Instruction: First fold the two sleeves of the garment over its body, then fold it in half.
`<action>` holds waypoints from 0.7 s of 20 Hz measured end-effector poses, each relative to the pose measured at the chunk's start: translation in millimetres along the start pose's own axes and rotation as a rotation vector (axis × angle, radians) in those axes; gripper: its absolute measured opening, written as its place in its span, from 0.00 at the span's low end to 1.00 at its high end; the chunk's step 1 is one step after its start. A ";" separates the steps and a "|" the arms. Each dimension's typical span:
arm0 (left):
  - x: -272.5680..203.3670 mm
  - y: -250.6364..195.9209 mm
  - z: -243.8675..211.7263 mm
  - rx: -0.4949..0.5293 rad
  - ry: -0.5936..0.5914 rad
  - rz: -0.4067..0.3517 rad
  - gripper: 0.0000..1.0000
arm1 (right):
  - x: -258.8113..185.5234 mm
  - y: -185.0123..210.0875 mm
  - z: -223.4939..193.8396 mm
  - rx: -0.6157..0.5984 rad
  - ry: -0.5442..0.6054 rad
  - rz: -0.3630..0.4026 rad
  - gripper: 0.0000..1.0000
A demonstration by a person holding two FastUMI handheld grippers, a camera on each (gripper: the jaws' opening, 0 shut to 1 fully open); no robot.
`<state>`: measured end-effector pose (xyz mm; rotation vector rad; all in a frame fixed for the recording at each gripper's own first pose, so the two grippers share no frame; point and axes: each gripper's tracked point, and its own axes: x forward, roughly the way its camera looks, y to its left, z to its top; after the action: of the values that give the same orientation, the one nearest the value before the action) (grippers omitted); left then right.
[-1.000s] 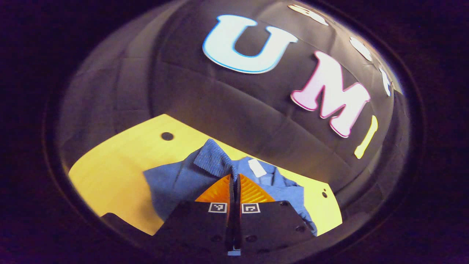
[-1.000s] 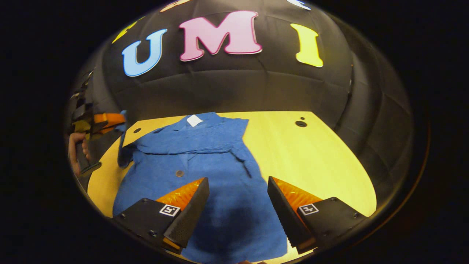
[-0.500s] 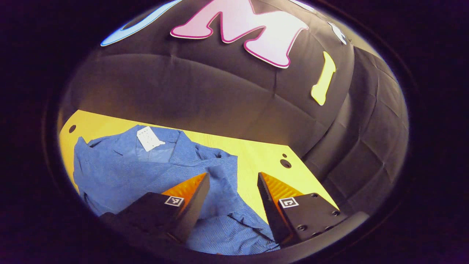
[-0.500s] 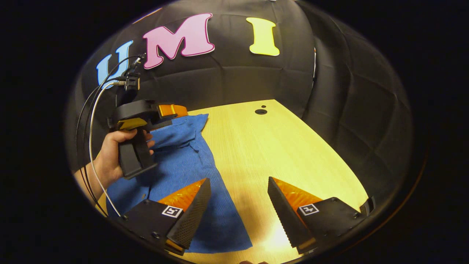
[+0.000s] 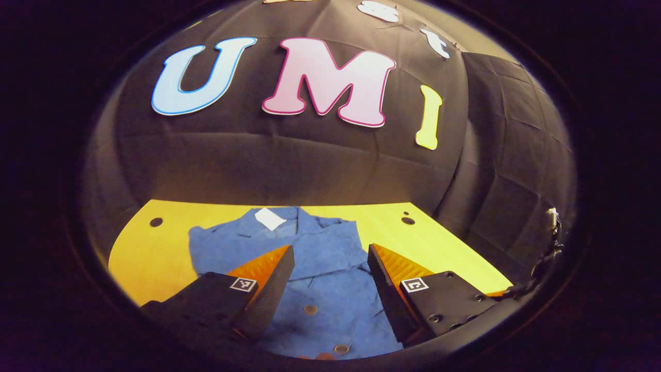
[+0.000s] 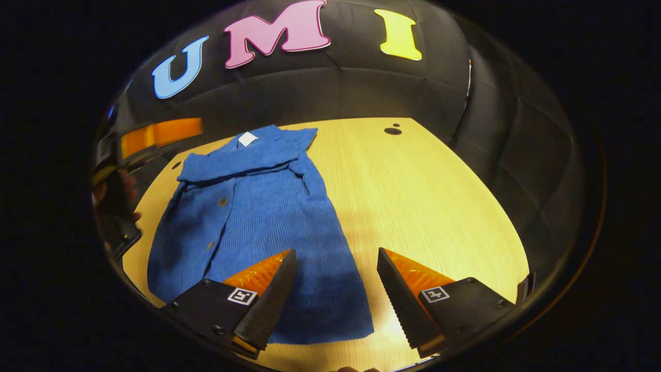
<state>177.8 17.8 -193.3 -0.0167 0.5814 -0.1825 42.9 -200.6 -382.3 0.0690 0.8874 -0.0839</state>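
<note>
A blue button shirt [image 6: 258,206] lies flat on the yellow wooden table [image 6: 423,196], collar and white label [image 6: 247,138] at the far end. Both sleeves are folded in over its body. My right gripper [image 6: 335,289] is open above the shirt's near right hem corner, nothing between its fingers. My left gripper [image 5: 330,279] is open above the shirt [image 5: 330,248] near its button line, holding nothing. In the right gripper view, an orange finger [image 6: 165,132] of the left gripper and the hand [image 6: 116,199] holding it sit at the left edge.
The table has small round holes at its far corners [image 5: 156,222] [image 6: 392,131]. The booth's black cloth wall stands close behind the table. Bare tabletop [image 6: 439,217] stretches to the right of the shirt.
The left gripper was shut on a sleeve one second ago; it has opened, let the sleeve go and pulled back over the shirt. The right gripper swung right, then back toward the shirt.
</note>
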 end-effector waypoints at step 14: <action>-137.3 93.6 -229.3 -0.165 0.505 0.359 0.84 | -3.1 -10.3 -75.7 -0.014 0.214 -0.029 1.00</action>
<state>-44.6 142.3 -316.5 -0.0260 1.0892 0.2197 -18.4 -203.6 -427.8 0.0530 1.1030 -0.0982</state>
